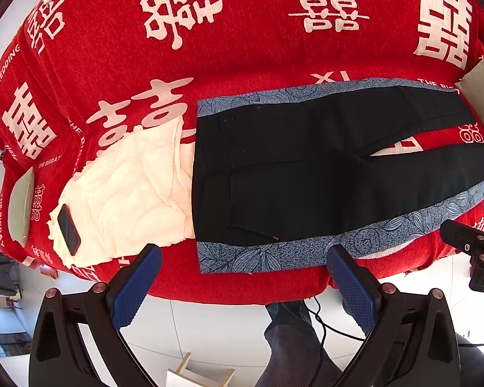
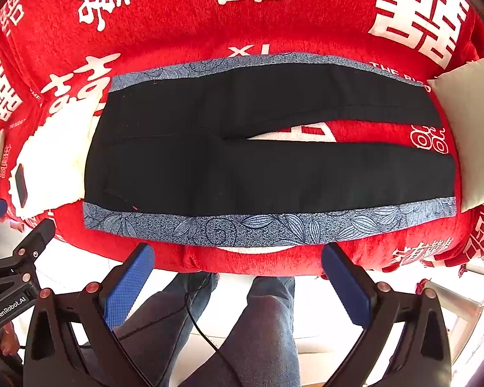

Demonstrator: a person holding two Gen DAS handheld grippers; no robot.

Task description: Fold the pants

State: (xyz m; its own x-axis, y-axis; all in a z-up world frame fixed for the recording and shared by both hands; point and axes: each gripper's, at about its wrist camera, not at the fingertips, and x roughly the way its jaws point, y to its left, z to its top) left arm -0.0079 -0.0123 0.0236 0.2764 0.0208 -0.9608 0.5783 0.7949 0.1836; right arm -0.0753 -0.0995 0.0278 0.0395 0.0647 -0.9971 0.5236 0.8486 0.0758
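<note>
Black pants (image 1: 306, 167) with blue floral side stripes lie flat on a red sofa cover (image 1: 242, 38), waist to the left, legs spread slightly apart to the right. They also show in the right wrist view (image 2: 258, 161). My left gripper (image 1: 243, 258) is open and empty, hovering just in front of the near stripe by the waist. My right gripper (image 2: 237, 254) is open and empty, in front of the near stripe at mid-leg. The right gripper's body shows at the right edge of the left wrist view (image 1: 474, 245).
A cream cloth (image 1: 126, 200) lies left of the waist with a dark phone (image 1: 68, 229) on it. Light cushions sit at the left (image 1: 21, 206) and right (image 2: 471, 129) ends. The person's jeans-clad legs (image 2: 258, 329) and a cable are below, over white floor tiles.
</note>
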